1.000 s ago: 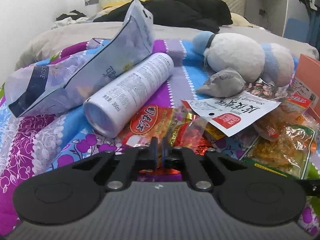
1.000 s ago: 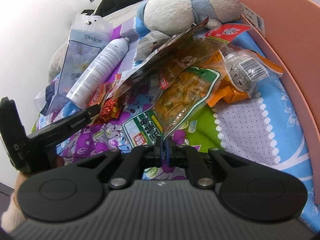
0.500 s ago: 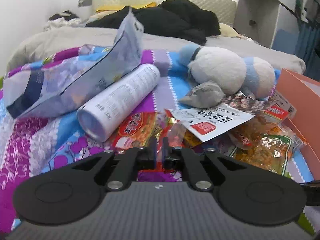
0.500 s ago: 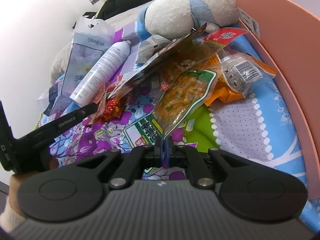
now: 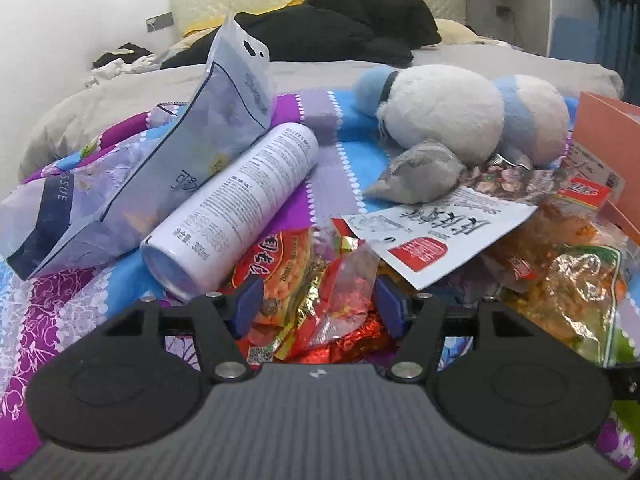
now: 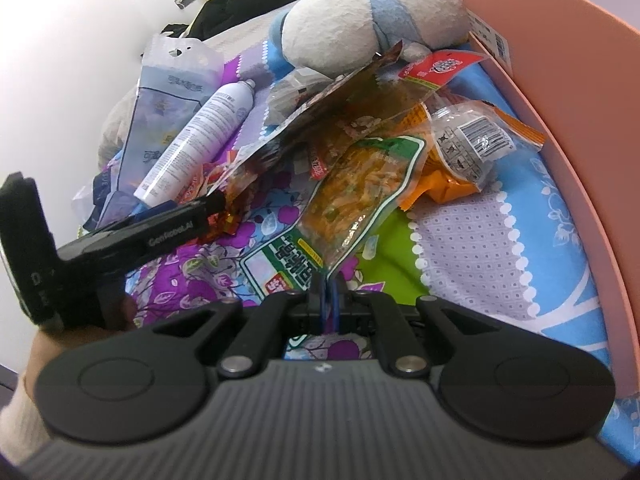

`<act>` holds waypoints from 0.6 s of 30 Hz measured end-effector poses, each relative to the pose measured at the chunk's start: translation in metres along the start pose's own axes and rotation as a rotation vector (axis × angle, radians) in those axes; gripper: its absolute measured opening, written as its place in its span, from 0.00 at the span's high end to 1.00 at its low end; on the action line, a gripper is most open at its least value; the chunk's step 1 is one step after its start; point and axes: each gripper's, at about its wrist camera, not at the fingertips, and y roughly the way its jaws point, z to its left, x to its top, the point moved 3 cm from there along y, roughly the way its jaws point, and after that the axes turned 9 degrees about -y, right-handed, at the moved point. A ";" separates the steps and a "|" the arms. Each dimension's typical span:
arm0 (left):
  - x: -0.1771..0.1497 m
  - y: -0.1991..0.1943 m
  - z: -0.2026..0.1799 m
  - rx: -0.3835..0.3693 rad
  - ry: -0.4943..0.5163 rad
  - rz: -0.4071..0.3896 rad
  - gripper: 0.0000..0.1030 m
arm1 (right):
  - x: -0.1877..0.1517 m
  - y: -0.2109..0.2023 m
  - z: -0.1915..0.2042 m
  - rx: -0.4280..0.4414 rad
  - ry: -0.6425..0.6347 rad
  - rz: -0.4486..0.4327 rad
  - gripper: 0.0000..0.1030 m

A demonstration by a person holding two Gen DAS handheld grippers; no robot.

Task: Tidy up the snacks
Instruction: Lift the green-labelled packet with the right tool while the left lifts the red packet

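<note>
Snack packets lie heaped on a flowered bedspread (image 5: 60,312). My left gripper (image 5: 318,300) hovers low over the red packets (image 5: 296,276), its jaws opening; the packets lie between the blue pads (image 5: 248,300) without being pressed. From the right wrist view, the left gripper (image 6: 212,208) reaches in from the left with a hand under it. My right gripper (image 6: 326,296) is shut, with the near corner of the green-labelled packet (image 6: 356,192) running in between its fingertips. A white-and-red packet (image 5: 432,228) and orange packets (image 6: 448,184) sit in the pile.
A white spray can (image 5: 240,208) and a tissue pack (image 5: 200,152) lie left of the snacks. A white-and-blue plush toy (image 5: 452,116) rests behind them. A pink box (image 6: 568,92) walls the right side. Dark clothes (image 5: 352,32) lie at the head of the bed.
The left gripper's jaws have gone from shut to wide apart over the red packets, and it has pulled back slightly. The right gripper has kept still and shut.
</note>
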 end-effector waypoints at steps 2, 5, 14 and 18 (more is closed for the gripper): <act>0.003 0.002 0.000 0.018 -0.013 0.001 0.35 | 0.000 0.000 0.000 0.000 0.002 0.001 0.94; 0.005 0.003 0.001 0.039 -0.029 -0.002 0.36 | 0.000 0.000 -0.001 0.003 0.003 -0.001 0.94; 0.007 0.000 -0.005 -0.042 -0.072 0.006 0.95 | 0.002 -0.006 0.000 0.021 0.014 -0.017 0.94; 0.007 -0.008 -0.003 -0.042 -0.092 0.003 0.99 | 0.002 -0.013 0.003 0.032 0.010 -0.028 0.94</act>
